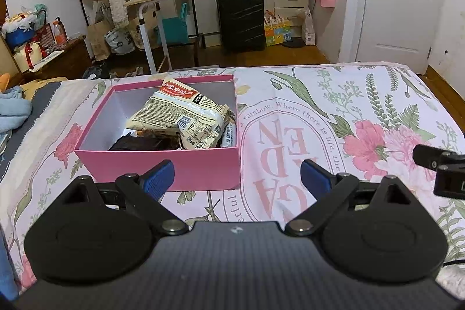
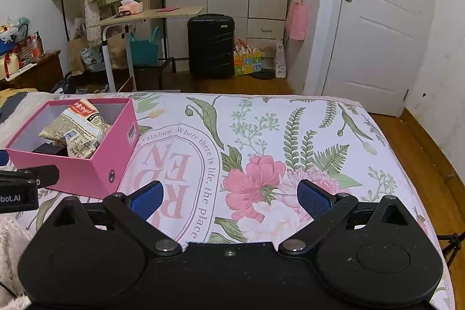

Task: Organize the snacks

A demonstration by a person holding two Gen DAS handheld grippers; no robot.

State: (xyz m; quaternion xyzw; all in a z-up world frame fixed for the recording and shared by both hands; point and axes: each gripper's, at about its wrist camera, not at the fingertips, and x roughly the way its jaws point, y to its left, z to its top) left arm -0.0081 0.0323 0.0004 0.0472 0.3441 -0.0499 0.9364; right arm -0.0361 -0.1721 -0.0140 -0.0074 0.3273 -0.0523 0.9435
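Pink box (image 1: 162,167) w/ snack packets (image 1: 186,118) inside sits on floral bed cover (image 1: 319,112), left hand-held gripper (image 1: 237,177) just in front of it, jaws wide & empty, right hand-held gripper (image 2: 228,198) beside, also wide, empty.

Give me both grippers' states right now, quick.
Left gripper: open, holding nothing, in front of the pink box.
Right gripper: open, holding nothing, above the floral bedsheet.
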